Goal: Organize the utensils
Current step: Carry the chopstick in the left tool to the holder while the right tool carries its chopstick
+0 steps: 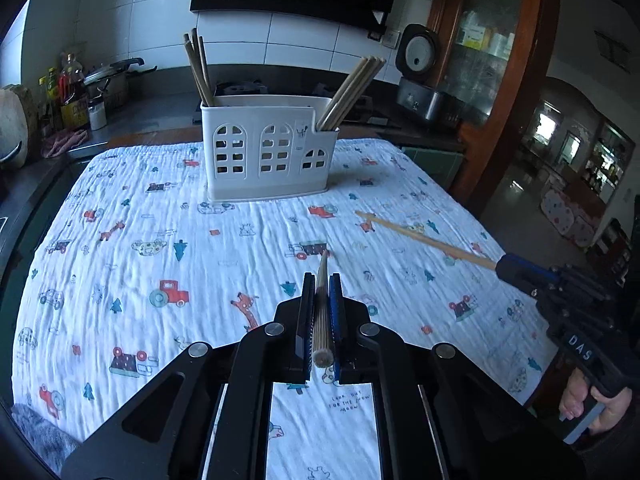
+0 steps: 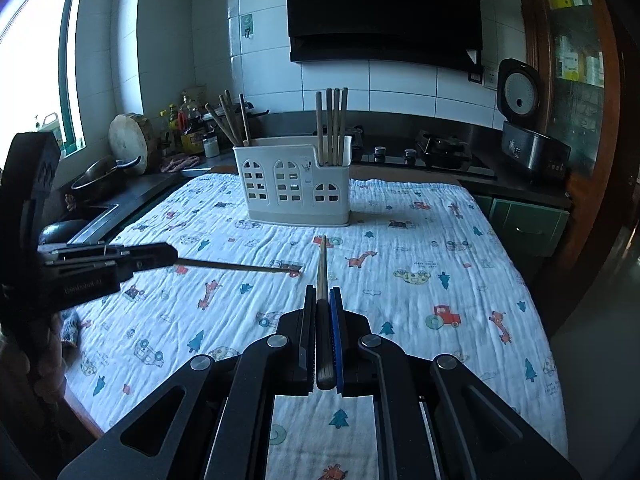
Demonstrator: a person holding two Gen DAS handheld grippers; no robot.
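A white utensil holder (image 1: 266, 152) (image 2: 294, 184) with arched cut-outs stands at the far middle of the cloth-covered table, with several wooden chopsticks leaning in its left end (image 1: 198, 68) and right end (image 1: 350, 92). My left gripper (image 1: 322, 280) is shut on one wooden chopstick (image 1: 322, 308) that points forward, held above the cloth. My right gripper (image 2: 322, 292) is shut on another chopstick (image 2: 322, 264), its tip aimed at the holder. The left wrist view also shows the right gripper (image 1: 502, 264) at the right with its chopstick (image 1: 424, 238); the left gripper (image 2: 172, 258) appears at the left of the right wrist view.
A white cloth (image 1: 160, 240) printed with cars and giraffes covers the table. Behind it runs a dark counter with oil bottles (image 1: 72, 92), a pot (image 1: 112, 76), a gas hob (image 2: 432, 152) and a rice cooker (image 2: 524, 120). A hand (image 1: 592, 404) grips the right tool's handle.
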